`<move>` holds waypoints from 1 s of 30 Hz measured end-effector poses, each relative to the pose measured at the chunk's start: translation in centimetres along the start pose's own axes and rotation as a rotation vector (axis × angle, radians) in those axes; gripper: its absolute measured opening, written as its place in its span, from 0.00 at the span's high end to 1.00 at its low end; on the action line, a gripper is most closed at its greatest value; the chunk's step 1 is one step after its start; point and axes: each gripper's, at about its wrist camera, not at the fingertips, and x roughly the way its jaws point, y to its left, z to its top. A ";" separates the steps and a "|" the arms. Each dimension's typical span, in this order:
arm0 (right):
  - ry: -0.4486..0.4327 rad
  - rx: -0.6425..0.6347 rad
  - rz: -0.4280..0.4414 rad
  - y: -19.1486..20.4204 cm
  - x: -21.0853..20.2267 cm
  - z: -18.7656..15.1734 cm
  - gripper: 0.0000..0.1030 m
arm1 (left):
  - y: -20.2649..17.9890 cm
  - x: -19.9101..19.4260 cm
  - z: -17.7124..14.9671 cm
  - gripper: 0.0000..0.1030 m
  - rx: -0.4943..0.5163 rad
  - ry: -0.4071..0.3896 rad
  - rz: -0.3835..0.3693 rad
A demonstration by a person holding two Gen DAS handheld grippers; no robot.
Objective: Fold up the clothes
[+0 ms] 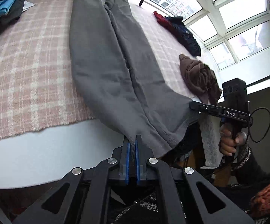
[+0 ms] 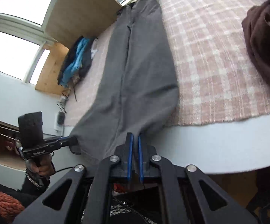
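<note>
The left claw (image 1: 133, 140), bottom centre of the left wrist view, is clamped on the hem of grey trousers (image 1: 105, 59), its blue pads pinching the cloth where it drapes over the near edge of the bed (image 1: 41, 149). In the right wrist view the right claw (image 2: 136, 137), bottom centre, is likewise closed on the other hem corner of the same trousers (image 2: 142, 65). The trousers lie lengthwise up the middle of both frames, legs side by side, waistband at the top, on a pink-and-white checked blanket (image 1: 22, 65). A crumpled brown garment (image 1: 198, 76) sits on the blanket at centre right of the left view, with a dark blue and red pile (image 1: 179, 29) beyond it at upper right. Folded blue and black clothes (image 1: 6, 5) are stacked in the upper left corner. A hand (image 1: 228, 140) grips the right tool's handle at lower right of the left view.
</note>
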 end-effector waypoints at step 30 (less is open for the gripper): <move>-0.010 -0.401 -0.292 0.4 11.7 21.1 0.61 | 10.3 3.4 16.9 0.65 -0.086 -0.125 0.359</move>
